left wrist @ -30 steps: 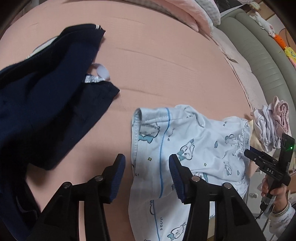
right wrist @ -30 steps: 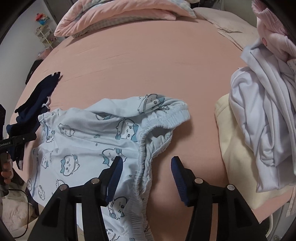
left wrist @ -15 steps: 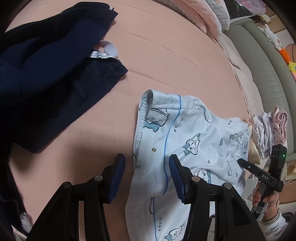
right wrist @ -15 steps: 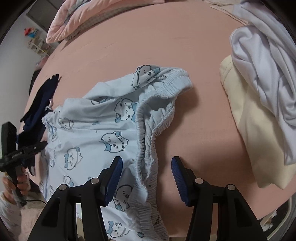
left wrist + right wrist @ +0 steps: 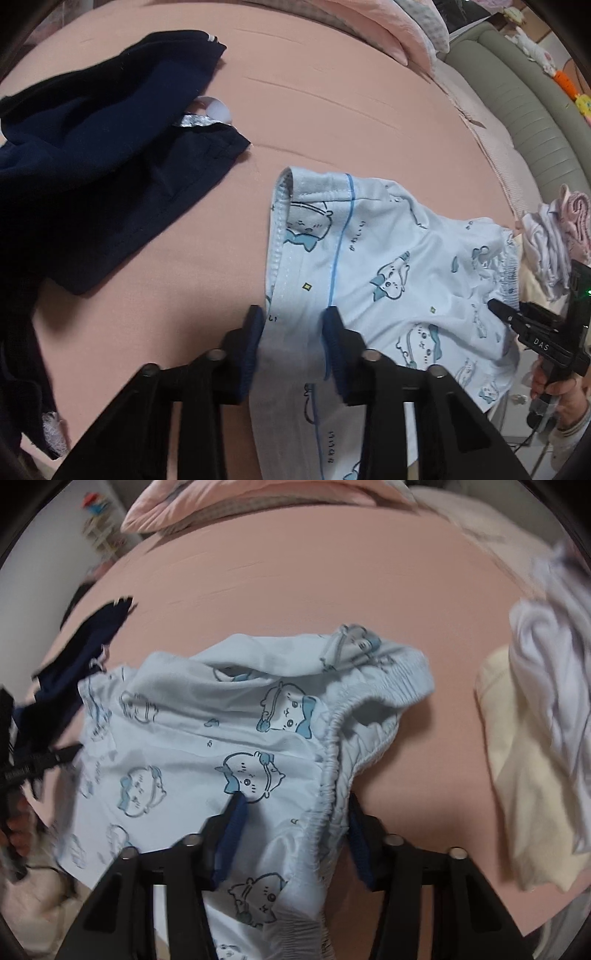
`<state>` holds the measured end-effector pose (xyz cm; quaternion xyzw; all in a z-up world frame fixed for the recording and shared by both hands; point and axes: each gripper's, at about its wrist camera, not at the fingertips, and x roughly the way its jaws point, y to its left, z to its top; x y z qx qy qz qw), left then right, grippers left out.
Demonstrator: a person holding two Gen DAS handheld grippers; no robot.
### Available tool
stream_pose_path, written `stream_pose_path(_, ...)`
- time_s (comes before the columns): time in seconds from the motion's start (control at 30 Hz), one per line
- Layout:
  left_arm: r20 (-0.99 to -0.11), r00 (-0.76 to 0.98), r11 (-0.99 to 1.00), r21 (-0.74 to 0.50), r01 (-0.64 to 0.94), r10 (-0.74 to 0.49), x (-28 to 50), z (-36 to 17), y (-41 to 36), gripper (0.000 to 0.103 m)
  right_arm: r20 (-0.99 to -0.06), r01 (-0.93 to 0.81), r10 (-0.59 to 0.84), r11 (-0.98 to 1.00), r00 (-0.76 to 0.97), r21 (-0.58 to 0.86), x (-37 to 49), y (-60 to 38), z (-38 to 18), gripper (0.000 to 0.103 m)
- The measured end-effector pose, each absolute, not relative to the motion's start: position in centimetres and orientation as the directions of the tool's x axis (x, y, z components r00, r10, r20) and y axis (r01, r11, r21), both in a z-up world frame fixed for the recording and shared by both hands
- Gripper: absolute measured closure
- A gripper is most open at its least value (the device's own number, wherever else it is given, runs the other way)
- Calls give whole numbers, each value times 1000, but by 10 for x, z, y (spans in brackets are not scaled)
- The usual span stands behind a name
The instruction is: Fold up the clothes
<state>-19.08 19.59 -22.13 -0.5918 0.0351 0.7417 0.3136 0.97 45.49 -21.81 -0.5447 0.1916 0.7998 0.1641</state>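
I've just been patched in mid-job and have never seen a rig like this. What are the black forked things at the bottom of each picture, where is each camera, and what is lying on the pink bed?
There is no robot arm: a person holds a pair of hand-held tongs in each hand, with a wide-angle camera on each looking along its two fingers.

One picture is from the left tongs. Their jaws are closing with the hem end of the light blue printed shorts between them. At the right edge you see the right tongs from outside.

The other picture is from the right tongs, closing around the shorts' gathered elastic waistband.

On the pink bed sheet also lie dark navy clothes, a cream garment and a pile of white clothes.
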Motion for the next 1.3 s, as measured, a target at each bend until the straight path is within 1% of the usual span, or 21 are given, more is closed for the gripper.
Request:
stream_pose_path(0.03,-899,-106,-801,-319,-506,425,-191,-221,196,87,-936,-461,78,-882,-344,96,8,453,-218,71)
stream_pose_path(0.07,-899,-102,-798,-320,-510,425,-191,-221,196,90,-938,-451,100,-890,-332,65,8,451,-218,79)
stream_pose_path(0.1,-900,-99,-796,-318,-515,424,-192,-221,197,91,-939,-441,119,-897,-321,37,7,450,-218,83)
stream_pose_path(0.2,-904,-102,-791,-305,-530,416,-191,-221,199,93,-942,-410,157,-912,-298,-23,6,447,-217,87)
stream_pose_path(0.3,-910,-116,-791,-276,-547,397,-189,-222,209,93,-937,-385,216,-918,-273,-100,5,444,-215,88)
stream_pose_path(0.4,-922,-153,-784,-205,-586,355,-184,-219,218,93,-932,-367,257,-918,-257,-152,5,443,-215,89)
stream_pose_path(0.57,-932,-215,-782,-103,-615,291,-180,-214,224,94,-931,-373,274,-912,-241,-172,22,451,-214,89)
stream_pose_path(0.9,-949,-187,-771,-83,-631,256,-180,-221,234,95,-942,-380,249,-913,-225,-150,24,459,-219,89)
stream_pose_path(1.03,-957,-138,-795,-127,-594,256,-185,-219,235,94,-943,-370,235,-919,-237,-136,25,460,-219,88)
stream_pose_path(1.13,-965,-91,-818,-157,-553,246,-191,-219,238,92,-946,-383,204,-919,-252,-96,27,465,-216,84)
stream_pose_path(1.17,-965,-80,-823,-167,-543,249,-192,-219,239,92,-948,-388,193,-918,-252,-84,28,467,-214,75)
stream_pose_path(1.2,-965,-71,-829,-178,-531,253,-194,-218,240,91,-950,-393,183,-917,-254,-71,29,468,-212,63)
stream_pose_path(1.23,-965,-67,-834,-184,-520,255,-195,-217,241,90,-950,-396,174,-916,-260,-59,29,470,-208,57)
stream_pose_path(1.27,-962,-63,-839,-198,-507,265,-196,-216,241,89,-950,-399,166,-916,-266,-49,30,471,-203,48)
stream_pose_path(1.3,-959,-51,-837,-216,-503,278,-196,-215,243,85,-948,-402,170,-914,-271,-49,31,472,-199,47)
